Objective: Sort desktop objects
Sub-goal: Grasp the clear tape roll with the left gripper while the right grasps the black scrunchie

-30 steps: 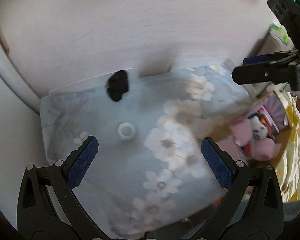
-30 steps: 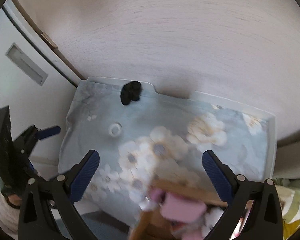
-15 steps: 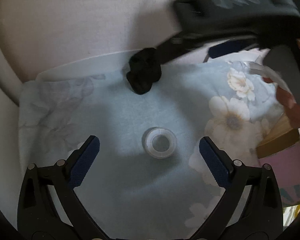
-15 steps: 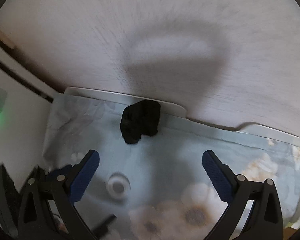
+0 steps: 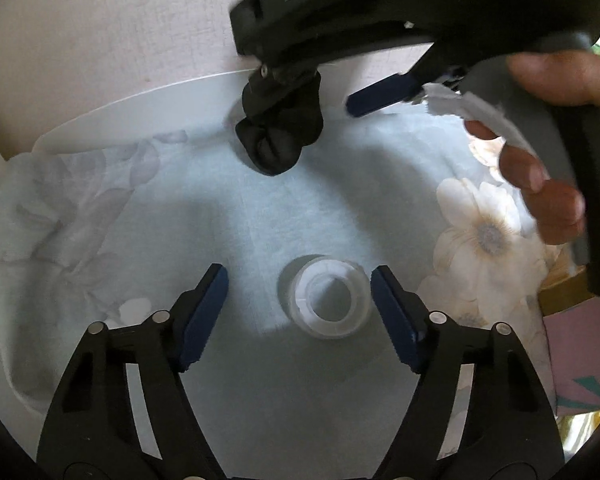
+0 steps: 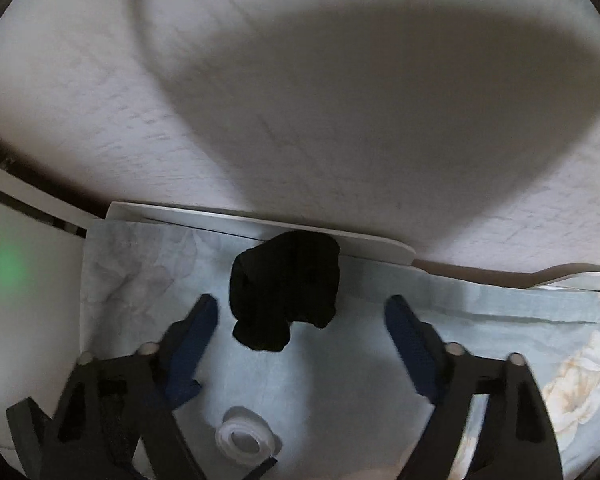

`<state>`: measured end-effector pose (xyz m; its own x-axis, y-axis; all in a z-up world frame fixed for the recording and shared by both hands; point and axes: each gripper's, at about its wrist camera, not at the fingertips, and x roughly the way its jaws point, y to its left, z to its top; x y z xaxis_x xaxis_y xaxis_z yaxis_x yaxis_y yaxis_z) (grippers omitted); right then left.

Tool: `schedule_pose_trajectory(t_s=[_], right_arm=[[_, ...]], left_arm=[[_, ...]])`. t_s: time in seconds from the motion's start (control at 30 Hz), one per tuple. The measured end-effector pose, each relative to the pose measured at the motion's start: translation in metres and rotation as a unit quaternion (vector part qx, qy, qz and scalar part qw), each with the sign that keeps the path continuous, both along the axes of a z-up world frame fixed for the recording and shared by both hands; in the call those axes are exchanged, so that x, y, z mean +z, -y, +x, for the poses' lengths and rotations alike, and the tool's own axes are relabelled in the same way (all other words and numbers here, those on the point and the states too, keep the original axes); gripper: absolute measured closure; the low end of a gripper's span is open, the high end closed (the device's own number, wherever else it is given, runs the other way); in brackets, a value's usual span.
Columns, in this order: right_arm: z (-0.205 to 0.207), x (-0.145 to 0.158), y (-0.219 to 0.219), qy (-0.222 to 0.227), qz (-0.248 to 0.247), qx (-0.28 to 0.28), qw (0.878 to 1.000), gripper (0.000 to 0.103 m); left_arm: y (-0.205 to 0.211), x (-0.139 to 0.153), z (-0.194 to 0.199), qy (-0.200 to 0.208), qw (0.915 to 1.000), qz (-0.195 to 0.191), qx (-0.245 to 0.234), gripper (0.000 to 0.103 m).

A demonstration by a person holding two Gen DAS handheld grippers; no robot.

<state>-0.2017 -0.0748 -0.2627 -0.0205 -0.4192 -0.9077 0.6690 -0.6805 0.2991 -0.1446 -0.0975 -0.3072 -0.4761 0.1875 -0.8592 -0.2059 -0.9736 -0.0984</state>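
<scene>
The left wrist view showed the left gripper [image 5: 299,300] with its blue-padded jaws spread apart, one on each side of a small clear plastic tape roll [image 5: 326,297]. The roll lay flat on a pale blue cloth printed with white flowers [image 5: 148,208], nearer the right-side pad than the left one, and neither pad touched it. Beyond the roll, near the cloth's far edge, sat a crumpled black fabric scrunchie [image 5: 281,134], close against the white rim of the table [image 5: 140,98] where it met a pale wood-grain wall [image 5: 100,20]. Above the scrunchie hung the right gripper [image 5: 332,100], held by a person's hand [image 5: 548,152]; one black finger overlapped the scrunchie's top and one blue pad [image 5: 384,94] stood just to its right. A pink box [image 5: 580,356] showed at the cloth's right edge.

In the right wrist view, the right gripper [image 6: 300,328] had its jaws wide apart with the black scrunchie [image 6: 286,308] between them, closer to the left-side pad; this frame was blurred, so contact could not be judged, though a gap seemed to remain on both sides. The tape roll [image 6: 244,438] lay lower in this view, with part of the left gripper [image 6: 180,384] beside it. A large shadow covered the wall [image 6: 340,80] behind.
</scene>
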Motion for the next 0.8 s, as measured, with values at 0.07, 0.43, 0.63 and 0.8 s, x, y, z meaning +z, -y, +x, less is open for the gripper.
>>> schedule_pose_trajectory(t_s=[0.07,0.43,0.63,0.8], right_arm=[[0.001,-0.003,0.001,0.003,-0.001,0.001,1.000,0.039],[0.003,0.001,-0.006,0.019,-0.021,0.003,1.000,0.082],[0.005,0.013,-0.015,0.017,-0.027,-0.003,1.000,0.085],[0.011,0.031,-0.027,0.013,-0.034,-0.005,0.999,0.085]], left_arm=[[-0.002,0.001,0.002,-0.003,1.0000,0.003,-0.005,0.043],[0.000,0.006,0.010,0.003,0.9994,0.034,-0.007,0.065],[0.006,0.019,0.015,-0.001,0.9993,0.036,0.008,0.065],[0.007,0.039,0.023,-0.009,0.9993,0.030,0.019,0.065]])
